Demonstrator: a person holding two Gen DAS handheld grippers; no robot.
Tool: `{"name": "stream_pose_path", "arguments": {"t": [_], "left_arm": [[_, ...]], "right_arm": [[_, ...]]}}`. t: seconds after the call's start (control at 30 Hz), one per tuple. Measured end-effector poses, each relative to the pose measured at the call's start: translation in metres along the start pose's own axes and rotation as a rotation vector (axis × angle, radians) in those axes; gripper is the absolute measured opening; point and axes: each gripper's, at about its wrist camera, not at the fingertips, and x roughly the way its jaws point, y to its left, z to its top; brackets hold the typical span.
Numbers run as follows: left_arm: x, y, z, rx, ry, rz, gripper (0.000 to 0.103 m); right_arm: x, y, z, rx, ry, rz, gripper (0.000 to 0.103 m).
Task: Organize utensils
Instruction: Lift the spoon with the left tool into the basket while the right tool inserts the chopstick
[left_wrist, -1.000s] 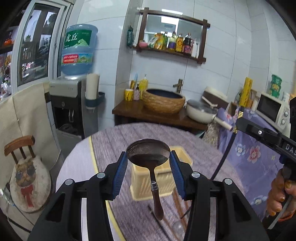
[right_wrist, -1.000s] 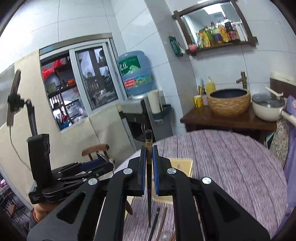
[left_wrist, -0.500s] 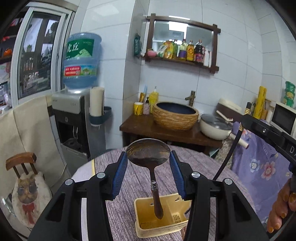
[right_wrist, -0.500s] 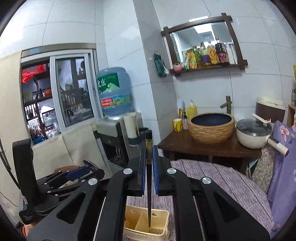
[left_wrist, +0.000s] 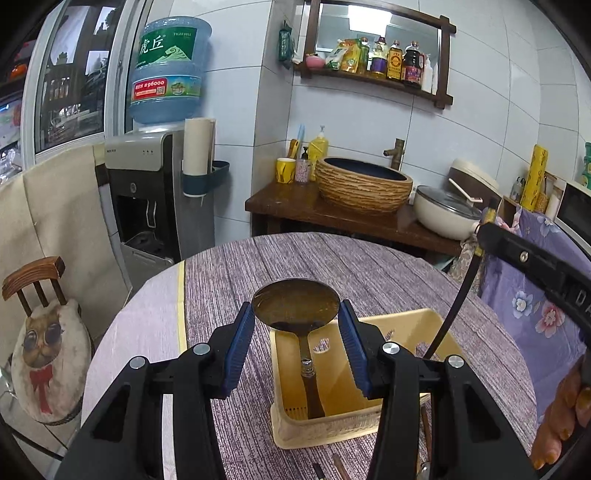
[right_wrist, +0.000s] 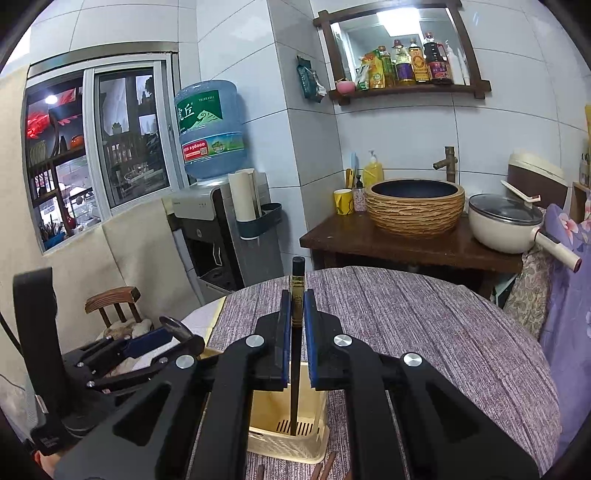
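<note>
**Spoon and chopstick poised over the yellow holder**

Your left tool (left_wrist: 295, 343) grips a metal spoon (left_wrist: 296, 305) by the edges of its bowl, one blue pad pressed on each side. The bowl faces up between the pads, and the handle hangs down into the near-left compartment of the yellow utensil holder (left_wrist: 402, 325). The lower end of the handle is inside the holder; whether it touches the slotted floor you cannot tell from here.

Your right tool (right_wrist: 294, 332) is closed on a dark chopstick (right_wrist: 296, 280), which stands nearly upright between the pads. Its top, with a gold-patterned band, sticks out above the pads; its lower end reaches down inside the utensil holder (right_wrist: 317, 439), close to the slots in the floor. In the left wrist view the same chopstick (left_wrist: 452, 306) slants down from the right into the right part of the holder, and the fingers of your right hand (left_wrist: 565, 410) show at the right edge.

The holder sits on the near part of a round worktop (left_wrist: 369, 266) covered with a purple-grey striped cloth. More chopsticks (left_wrist: 340, 470) lie on the cloth just near the holder, at the bottom edge of the view.

Far behind the worktop, a wooden counter carries a woven-sided basin (left_wrist: 364, 182), a yellow cup (left_wrist: 285, 170) and a cream lidded pot (left_wrist: 445, 212). A water dispenser (left_wrist: 155, 192) stands to the left.
</note>
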Motion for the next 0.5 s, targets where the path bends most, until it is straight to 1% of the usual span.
{"name": "stream_pose_path", "arguments": {"t": [0.3, 0.43, 0.47, 0.5], "left_arm": [[0.008, -0.011, -0.010, 0.039, 0.022, 0.016, 0.047], [0.006, -0.011, -0.011, 0.041, 0.013, 0.015, 0.048], [0.005, -0.012, -0.011, 0.042, 0.010, 0.014, 0.048], [0.001, -0.013, -0.010, 0.045, 0.001, 0.016, 0.054]], "right_arm": [[0.001, -0.003, -0.003, -0.004, -0.011, -0.022, 0.008], [0.000, -0.004, -0.004, -0.008, -0.014, -0.026, 0.008], [0.000, -0.005, -0.004, -0.008, -0.016, -0.026, 0.008], [0.000, -0.006, -0.004, -0.008, -0.017, -0.024, 0.009]]}}
